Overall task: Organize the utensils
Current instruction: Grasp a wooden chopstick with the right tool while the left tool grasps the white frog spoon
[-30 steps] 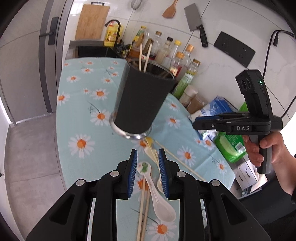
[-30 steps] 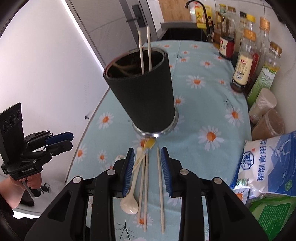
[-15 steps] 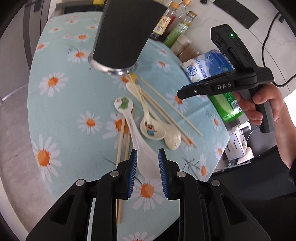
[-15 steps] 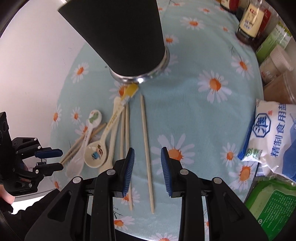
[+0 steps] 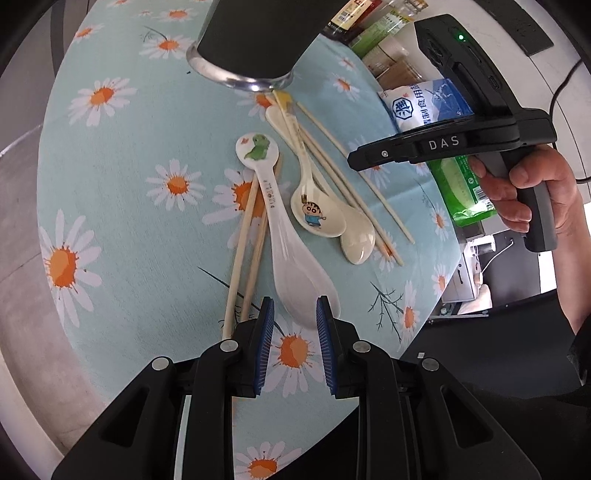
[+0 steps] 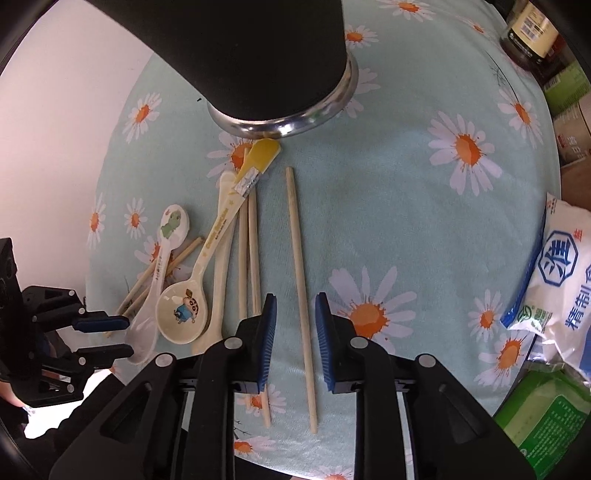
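at lower centre, a single chopstick (image 6: 300,266) is being closed on by the right gripper (image 6: 295,325), not yet pinched; the white spoon (image 5: 291,258) is being straddled, ungripped, by the part-open left gripper (image 5: 293,325).

A home kitchen: sauce bottles (image 5: 354,18), salt bag (image 6: 554,280), daisy tablecloth (image 6: 406,221).

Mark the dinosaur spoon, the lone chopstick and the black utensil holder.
dinosaur spoon (image 5: 258,151): left wrist view, on its printed handle end.
lone chopstick (image 6: 297,251): right wrist view, mid-shaft.
black utensil holder (image 6: 258,55): right wrist view, side wall.
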The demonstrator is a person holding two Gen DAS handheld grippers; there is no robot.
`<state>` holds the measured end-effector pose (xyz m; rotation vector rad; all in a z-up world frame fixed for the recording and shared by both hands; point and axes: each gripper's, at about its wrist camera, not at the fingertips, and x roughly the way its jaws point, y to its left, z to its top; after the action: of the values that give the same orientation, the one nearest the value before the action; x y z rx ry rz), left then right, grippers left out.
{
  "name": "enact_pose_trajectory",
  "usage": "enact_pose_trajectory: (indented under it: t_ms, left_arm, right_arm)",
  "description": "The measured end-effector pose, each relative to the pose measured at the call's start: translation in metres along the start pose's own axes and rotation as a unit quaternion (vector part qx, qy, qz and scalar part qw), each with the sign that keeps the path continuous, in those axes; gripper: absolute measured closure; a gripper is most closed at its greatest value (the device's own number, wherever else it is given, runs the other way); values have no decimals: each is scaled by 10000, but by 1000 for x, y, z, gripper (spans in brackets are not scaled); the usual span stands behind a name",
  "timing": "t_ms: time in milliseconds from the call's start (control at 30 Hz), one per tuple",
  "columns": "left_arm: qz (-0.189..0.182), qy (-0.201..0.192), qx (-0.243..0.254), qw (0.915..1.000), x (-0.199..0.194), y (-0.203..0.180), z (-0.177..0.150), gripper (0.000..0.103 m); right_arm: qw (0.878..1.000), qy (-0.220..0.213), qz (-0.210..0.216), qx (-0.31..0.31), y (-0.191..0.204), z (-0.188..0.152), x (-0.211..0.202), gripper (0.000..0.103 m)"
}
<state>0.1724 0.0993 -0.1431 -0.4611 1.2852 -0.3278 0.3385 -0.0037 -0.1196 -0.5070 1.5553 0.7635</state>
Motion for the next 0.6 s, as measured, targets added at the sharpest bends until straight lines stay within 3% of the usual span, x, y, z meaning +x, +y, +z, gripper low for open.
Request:
enact_pose_trajectory:
  t_ms: [400, 600]
  left_arm:
    - [-213, 622, -427, 9969, 17, 7, 19, 80]
    - [-225, 767, -496, 9956, 21, 7, 29, 84]
  right_arm:
    - [9940, 142, -926, -556, 40, 11, 19, 97]
    - [9931, 143, -986, -621, 52, 14, 29, 97]
